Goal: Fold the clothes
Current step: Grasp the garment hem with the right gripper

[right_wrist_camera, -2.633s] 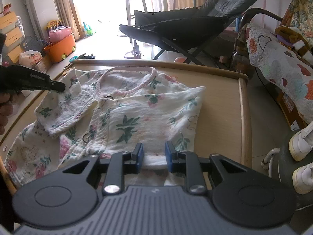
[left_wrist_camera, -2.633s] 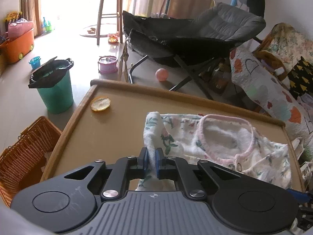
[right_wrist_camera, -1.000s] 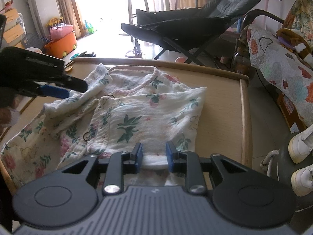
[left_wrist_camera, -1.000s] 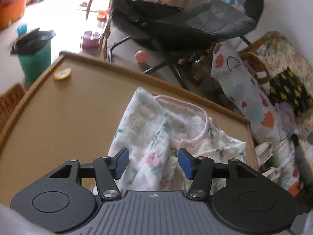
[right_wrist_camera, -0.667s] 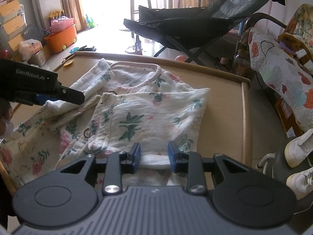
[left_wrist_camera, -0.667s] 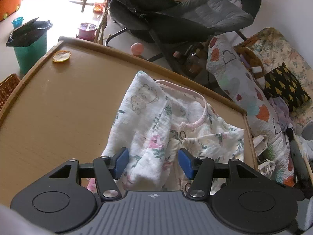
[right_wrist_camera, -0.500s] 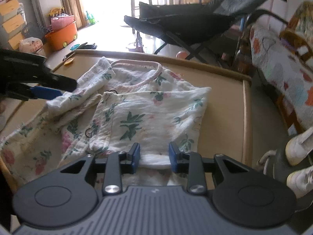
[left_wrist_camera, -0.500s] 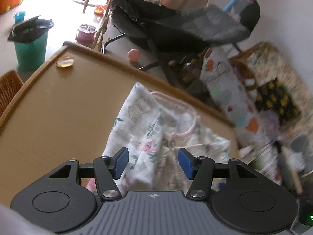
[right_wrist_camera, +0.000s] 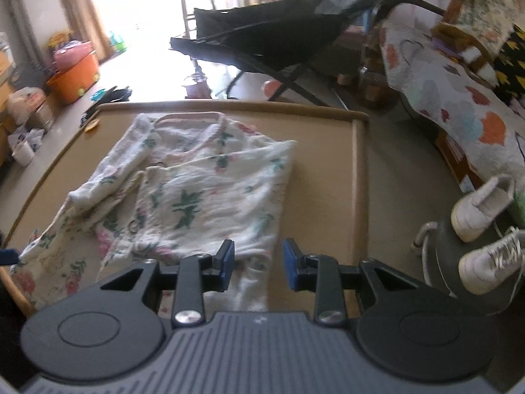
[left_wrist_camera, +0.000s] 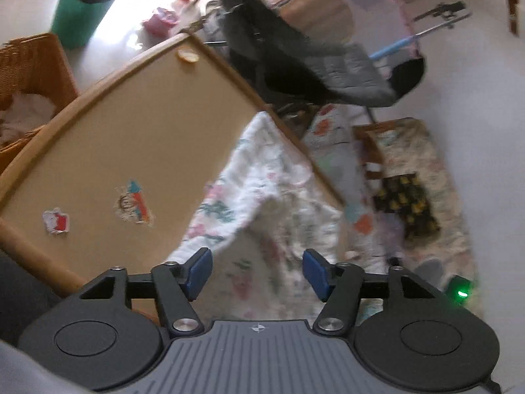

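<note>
Floral garment lies partly folded at centre frame on the wooden table; left gripper, jaws opening, holds nothing, while right gripper stands parted over the hem, pads clear.

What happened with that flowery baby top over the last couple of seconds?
The left tool let go of the sleeve it had pinched and folded inward; its jaws are opening, nothing gripped. The right tool released the hem and stands open. The flowery top stays on the table.
</note>
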Motion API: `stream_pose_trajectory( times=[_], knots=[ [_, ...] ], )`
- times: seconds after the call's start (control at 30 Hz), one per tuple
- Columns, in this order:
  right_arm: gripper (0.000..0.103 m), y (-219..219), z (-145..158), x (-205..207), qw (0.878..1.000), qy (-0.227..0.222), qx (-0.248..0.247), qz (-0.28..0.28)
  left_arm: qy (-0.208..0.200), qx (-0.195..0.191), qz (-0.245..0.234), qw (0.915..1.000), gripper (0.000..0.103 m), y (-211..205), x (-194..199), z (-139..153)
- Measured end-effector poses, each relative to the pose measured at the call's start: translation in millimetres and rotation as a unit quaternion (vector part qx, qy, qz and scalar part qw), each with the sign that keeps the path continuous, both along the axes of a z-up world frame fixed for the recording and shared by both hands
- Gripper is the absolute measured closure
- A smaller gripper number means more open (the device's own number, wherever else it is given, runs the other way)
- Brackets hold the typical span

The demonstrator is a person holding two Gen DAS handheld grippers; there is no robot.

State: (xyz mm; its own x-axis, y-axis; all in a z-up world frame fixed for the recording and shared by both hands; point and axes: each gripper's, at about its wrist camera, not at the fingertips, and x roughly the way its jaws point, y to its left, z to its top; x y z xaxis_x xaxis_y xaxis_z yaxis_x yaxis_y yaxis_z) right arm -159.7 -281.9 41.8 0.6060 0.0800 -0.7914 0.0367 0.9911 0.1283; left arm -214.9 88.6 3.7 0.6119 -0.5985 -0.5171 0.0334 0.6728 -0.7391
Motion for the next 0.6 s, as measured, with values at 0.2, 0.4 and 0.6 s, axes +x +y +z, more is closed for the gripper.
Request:
stream_pose_trajectory(
  times=[0.2, 0.4, 0.6],
  knots=[
    [0.071, -7.9, -3.7, 22.6, 0.999, 0.002, 0.017, -0.043, -0.022, 0.027, -0.010, 0.9993, 0.037, -8.2, -11.8, -4.0],
    [0.071, -3.3, -5.2, 40.0, 0.999, -0.006, 0.011, -0.049, -0.025, -0.021, 0.008, 0.9994, 0.037, 3.6, -6.4, -8.0],
    [0.071, 0.1, -16.1, 47.4, 0.998, 0.024, 0.001, -0.052, -0.016, -0.052, 0.022, 0.9983, 0.036, 5.6, -2.8, -12.6]
  ],
)
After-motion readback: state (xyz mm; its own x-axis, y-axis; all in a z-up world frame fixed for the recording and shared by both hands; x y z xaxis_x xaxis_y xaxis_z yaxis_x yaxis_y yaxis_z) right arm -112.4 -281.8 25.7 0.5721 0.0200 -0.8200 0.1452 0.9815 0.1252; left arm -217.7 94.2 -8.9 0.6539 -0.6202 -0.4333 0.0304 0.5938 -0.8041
